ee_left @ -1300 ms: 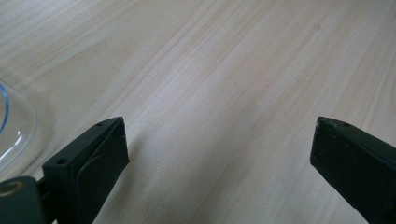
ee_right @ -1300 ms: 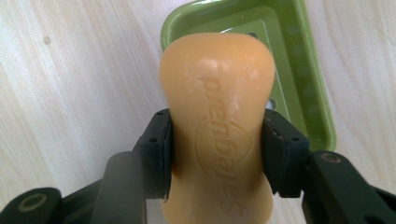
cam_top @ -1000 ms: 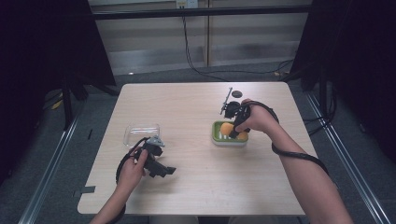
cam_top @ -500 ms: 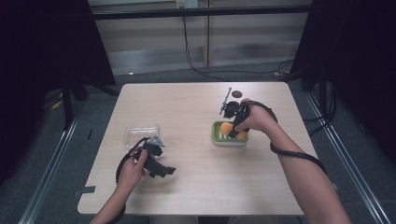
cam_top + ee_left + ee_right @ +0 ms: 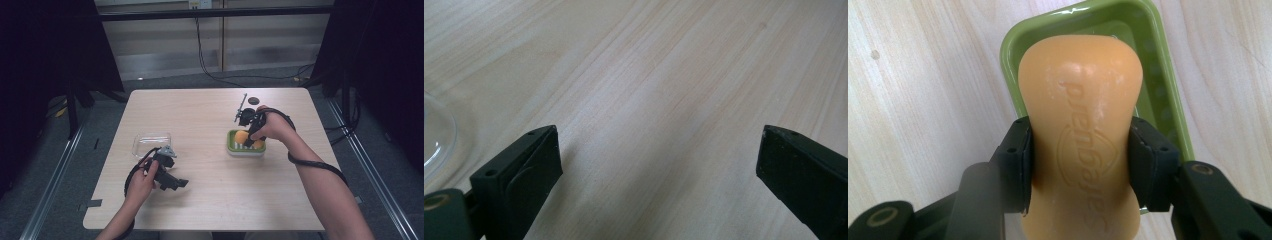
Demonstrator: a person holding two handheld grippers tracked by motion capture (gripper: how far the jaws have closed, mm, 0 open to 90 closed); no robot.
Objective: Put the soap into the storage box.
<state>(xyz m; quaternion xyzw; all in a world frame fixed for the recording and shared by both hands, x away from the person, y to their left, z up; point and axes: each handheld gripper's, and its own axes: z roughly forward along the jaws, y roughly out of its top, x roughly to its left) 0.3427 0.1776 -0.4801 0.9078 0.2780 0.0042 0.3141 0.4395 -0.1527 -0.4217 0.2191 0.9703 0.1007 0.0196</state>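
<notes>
**Orange soap clamped over its green dish**

Orange and waxy, the soap bar (image 5: 1080, 130) sits squeezed at its waist between the two black jaws of the right gripper (image 5: 1080, 162), which press on either side of it so that the bar bulges out above the pads. Raised lettering runs along its face. Beneath and behind the bar lies the green soap dish (image 5: 1168, 120), a rounded rectangular tray with a glossy rim; whether the bar touches the dish floor or hangs just above it cannot be told.

From the high view, the right gripper (image 5: 251, 131) points down into the dish (image 5: 231, 148), which stands on the right half of the pale wooden table (image 5: 210, 200), and the orange bar (image 5: 242, 137) shows between the hand and the dish rim. A small dark round thing (image 5: 254, 101) lies near the far edge, beyond the hand.

On the left half of the table, the left gripper (image 5: 172, 184) rests low near the front edge in the person's left hand (image 5: 140, 181). Its jaws stand wide apart with nothing between them, bare wood grain showing in the gap in the left gripper view (image 5: 659, 155). A clear plastic lid (image 5: 151, 143) lies just beyond that gripper, well apart from the dish; its curved edge (image 5: 436, 140) shows beside one jaw.
</notes>
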